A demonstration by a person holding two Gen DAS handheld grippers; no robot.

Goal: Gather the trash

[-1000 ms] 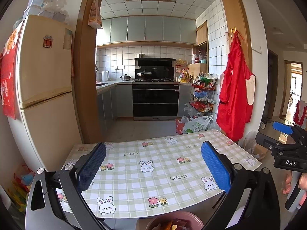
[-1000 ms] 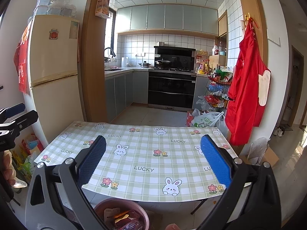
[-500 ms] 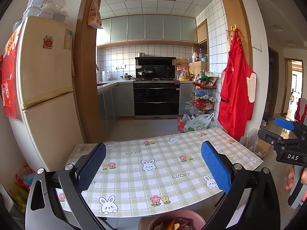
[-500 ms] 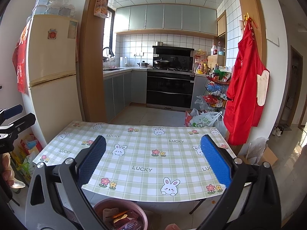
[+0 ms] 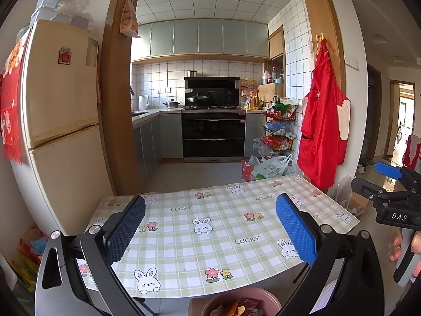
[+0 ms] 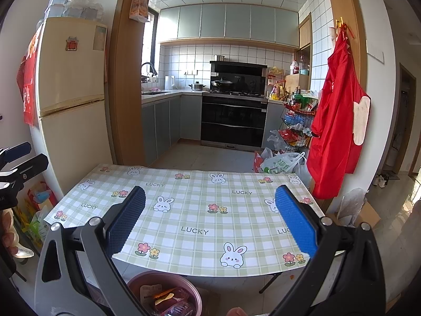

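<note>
Both grippers empty, jaws spread wide: left gripper (image 5: 210,234), right gripper (image 6: 210,226), held level over the table (image 6: 200,210). No trash visible on the cloth. Trash sits in the pink bin (image 6: 165,287) on the floor, below and just nearer than the table edge. Bin lies more squarely under the right gripper. Contents: crumpled wrappers, red and orange, loosely piled.

Black fingers (image 5: 123,233), blue textured pads (image 5: 296,233), silver screws

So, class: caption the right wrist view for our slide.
Open right gripper above a bunny-print table; pink bin holding wrappers below.
</note>
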